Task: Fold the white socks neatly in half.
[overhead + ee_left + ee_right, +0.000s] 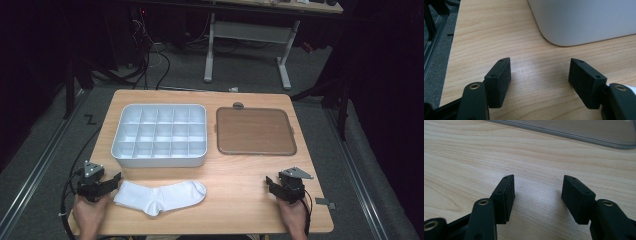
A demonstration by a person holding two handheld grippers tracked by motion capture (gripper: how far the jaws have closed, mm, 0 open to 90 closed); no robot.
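Note:
A white sock [161, 195] lies flat near the table's front edge, left of centre. My left gripper [116, 179] rests on the table just left of the sock's cuff, jaws open with bare wood between them [539, 75]; a sliver of the sock [631, 87] peeks past its right jaw. My right gripper [269, 183] sits at the front right, open over bare wood [537, 192], well apart from the sock. A white compartment box [161, 156] stands behind the sock; its rounded corner [584, 22] fills the top of the left gripper view.
A brown tray [255, 131] lies right of the box, its grey rim [574, 135] at the top of the right gripper view. The wooden table [235, 175] drops off at the left edge [451, 50] to grey floor with cables. A small grey piece [238, 105] sits behind the tray.

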